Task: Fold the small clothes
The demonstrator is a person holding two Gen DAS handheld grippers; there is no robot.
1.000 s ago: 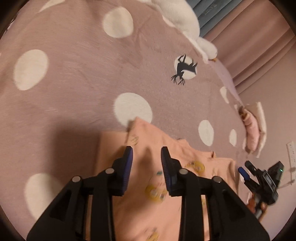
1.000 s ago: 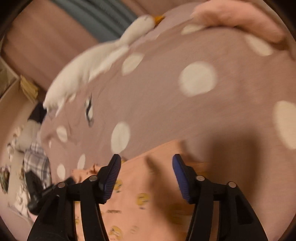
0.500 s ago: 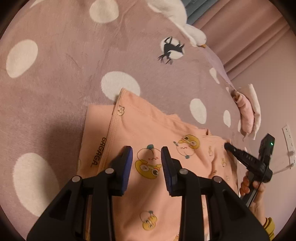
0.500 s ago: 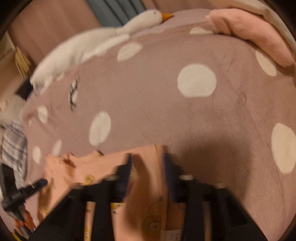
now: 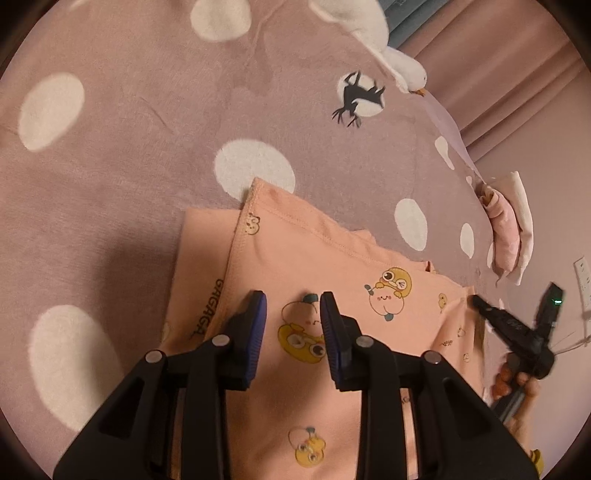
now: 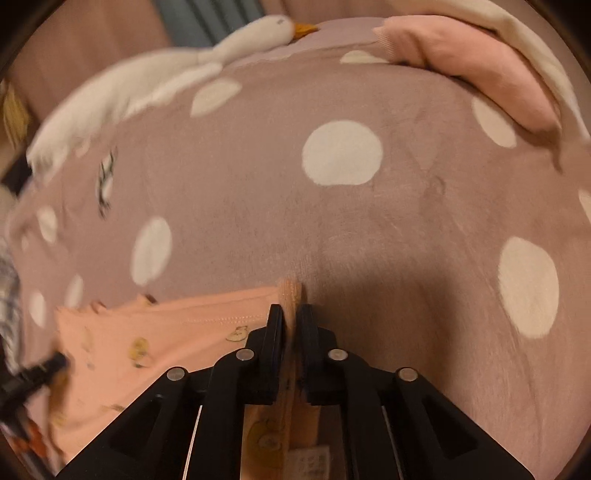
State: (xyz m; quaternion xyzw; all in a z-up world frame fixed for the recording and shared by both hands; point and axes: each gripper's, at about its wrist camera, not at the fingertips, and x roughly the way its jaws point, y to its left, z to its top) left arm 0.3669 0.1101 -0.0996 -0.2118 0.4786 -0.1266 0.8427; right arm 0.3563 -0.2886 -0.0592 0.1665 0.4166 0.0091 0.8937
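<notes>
On the bed, left wrist view: peach cartoon-print shirt (image 5: 332,266) lies flat on the mauve blanket with white dots (image 5: 129,155), partly folded, a hemmed edge on top near the far end. Left claw (image 5: 291,328) hovers over the duck print, blue pads (image 5: 255,332) apart, nothing between them. Whether the tips touch the fabric cannot be told. At the right edge the right claw (image 5: 476,301), held by a hand (image 5: 524,384), sits at the shirt's side. White goose plush (image 5: 373,33) lies at the far edge; folded pink and cream clothes (image 5: 509,229) sit well apart at right.

Right wrist view: right claw (image 6: 290,314) is clamped on a pinched-up corner of the shirt (image 6: 166,332), hem sticking up past the tips. Its jaws have just been closing. Rest of the shirt spreads left, blurred. Goose plush (image 6: 147,74) far left, pink folded garment (image 6: 472,62) top right.
</notes>
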